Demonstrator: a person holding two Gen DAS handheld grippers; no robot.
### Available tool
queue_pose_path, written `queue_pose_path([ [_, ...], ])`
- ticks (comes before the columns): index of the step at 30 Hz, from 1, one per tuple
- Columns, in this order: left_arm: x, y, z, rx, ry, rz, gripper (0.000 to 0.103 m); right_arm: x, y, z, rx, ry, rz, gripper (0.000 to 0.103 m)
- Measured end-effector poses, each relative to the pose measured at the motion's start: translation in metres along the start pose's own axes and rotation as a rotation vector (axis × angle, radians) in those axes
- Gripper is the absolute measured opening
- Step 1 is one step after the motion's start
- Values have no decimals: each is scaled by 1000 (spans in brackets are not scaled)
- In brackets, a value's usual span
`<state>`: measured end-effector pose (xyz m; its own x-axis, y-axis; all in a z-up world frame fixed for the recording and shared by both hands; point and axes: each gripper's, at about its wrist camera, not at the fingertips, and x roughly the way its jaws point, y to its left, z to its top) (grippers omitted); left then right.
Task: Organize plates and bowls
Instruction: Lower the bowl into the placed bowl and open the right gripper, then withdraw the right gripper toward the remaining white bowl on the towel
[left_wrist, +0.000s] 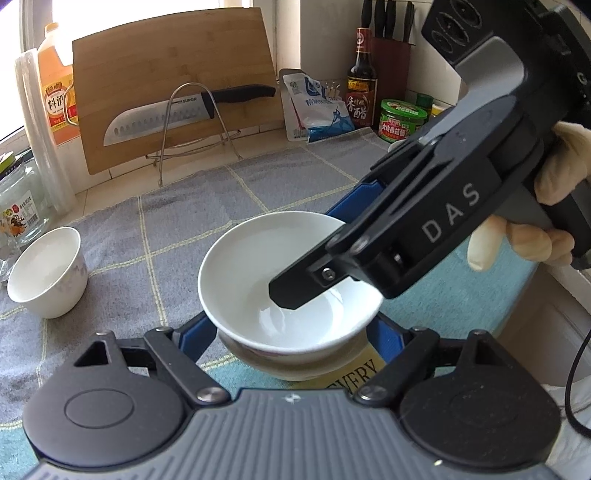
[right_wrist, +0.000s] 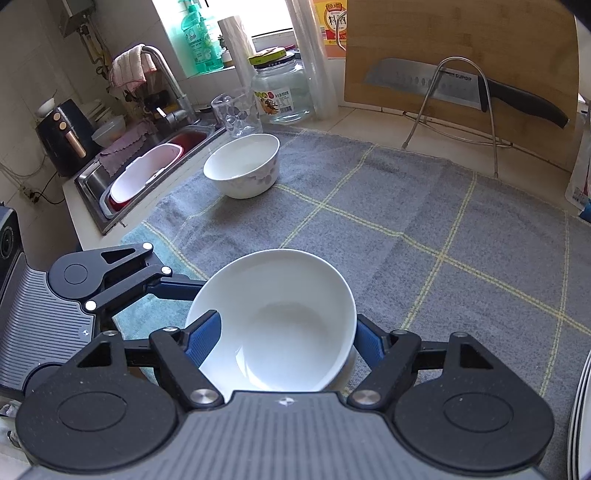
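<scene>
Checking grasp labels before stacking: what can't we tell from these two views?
1. Left wrist view: whether the left gripper presses the lower bowl; the top bowl covers its fingertips.
2. Right wrist view: the lower bowl, almost all of it under the top bowl.
3. Right wrist view: the plates, cut off by the right edge; count unknown.

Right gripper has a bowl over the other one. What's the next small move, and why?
Probably ease the right gripper down a touch to seat its bowl. That bowl already sits inside the lower bowl, seemingly a little tilted, and the left gripper flanks the lower one, so the stack looks almost nested.
</scene>
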<state>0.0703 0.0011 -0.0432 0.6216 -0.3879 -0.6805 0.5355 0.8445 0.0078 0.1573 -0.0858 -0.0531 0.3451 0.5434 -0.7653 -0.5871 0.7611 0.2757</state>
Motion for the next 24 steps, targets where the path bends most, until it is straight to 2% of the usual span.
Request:
queue_pose_path([
  [9,2,4,0,-16,4,-16,90,3,-2,-1,-5,9,-13,82],
  [13,-4,4,-1,3,-10,-12,97,0,-1,0,-15,-3,-16,96],
  [24,-24,14,-6,-15,-34,-37,98,-6,8,8,-55,-25,-50,103],
])
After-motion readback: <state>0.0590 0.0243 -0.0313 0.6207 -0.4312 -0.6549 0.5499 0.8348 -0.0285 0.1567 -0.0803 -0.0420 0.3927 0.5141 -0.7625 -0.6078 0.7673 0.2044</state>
